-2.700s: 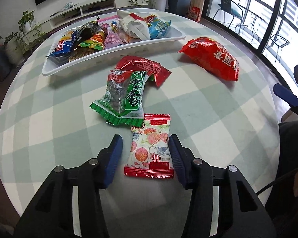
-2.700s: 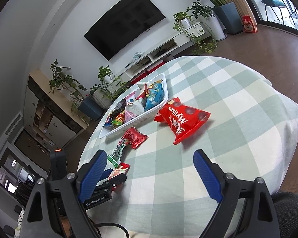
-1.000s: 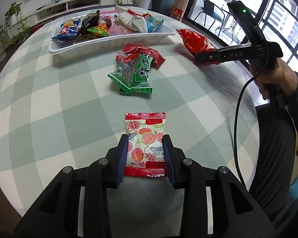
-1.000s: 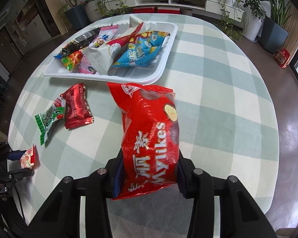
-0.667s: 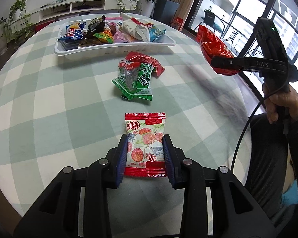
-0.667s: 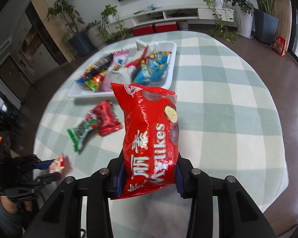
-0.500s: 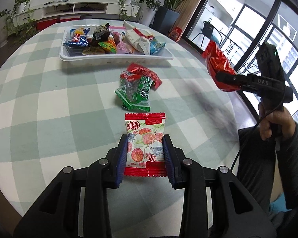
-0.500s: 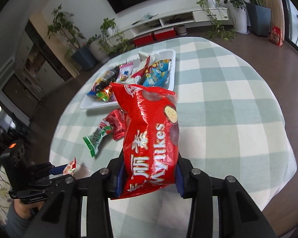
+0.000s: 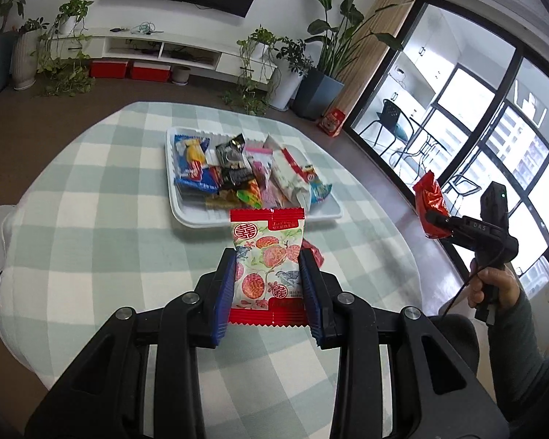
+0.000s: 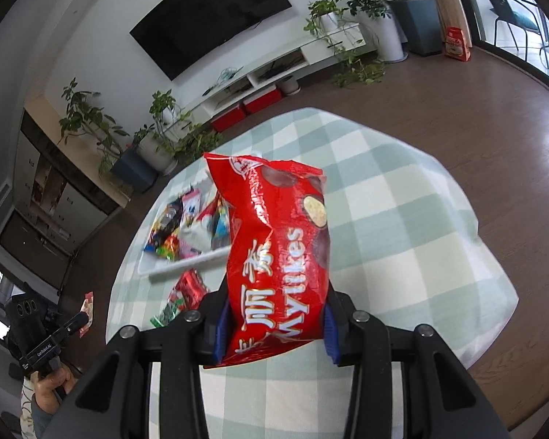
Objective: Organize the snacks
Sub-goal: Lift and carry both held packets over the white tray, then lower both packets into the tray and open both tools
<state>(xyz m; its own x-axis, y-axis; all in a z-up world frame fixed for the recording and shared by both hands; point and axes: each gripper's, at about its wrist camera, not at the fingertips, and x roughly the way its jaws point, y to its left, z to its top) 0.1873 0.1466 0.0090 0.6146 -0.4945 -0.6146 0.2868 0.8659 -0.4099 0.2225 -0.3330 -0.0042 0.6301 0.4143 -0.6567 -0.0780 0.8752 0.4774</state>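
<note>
My left gripper [image 9: 267, 285] is shut on a small white snack packet with red ends and fruit print [image 9: 267, 256], held in the air above the table. My right gripper [image 10: 274, 329] is shut on a large red Mylikes bag [image 10: 278, 252], also lifted. From the left wrist view that red bag [image 9: 431, 205] hangs at the right, over the table's edge. A white tray [image 9: 186, 216] full of several snack packs sits at the far side of the table. The same tray [image 10: 172, 265] shows to the left of the red bag.
A red packet [image 10: 188, 285] and a green packet [image 10: 164, 314] lie on the green-checked tablecloth [image 10: 402, 219] just in front of the tray. A hand [image 9: 490, 285] holds the right gripper's handle. Plants, a TV unit and windows ring the table.
Both grippers rose off the table with their packets. The left view tilted up, so the tray now sits just behind the held packet. The right gripper rolled and swung to the table's right side.
</note>
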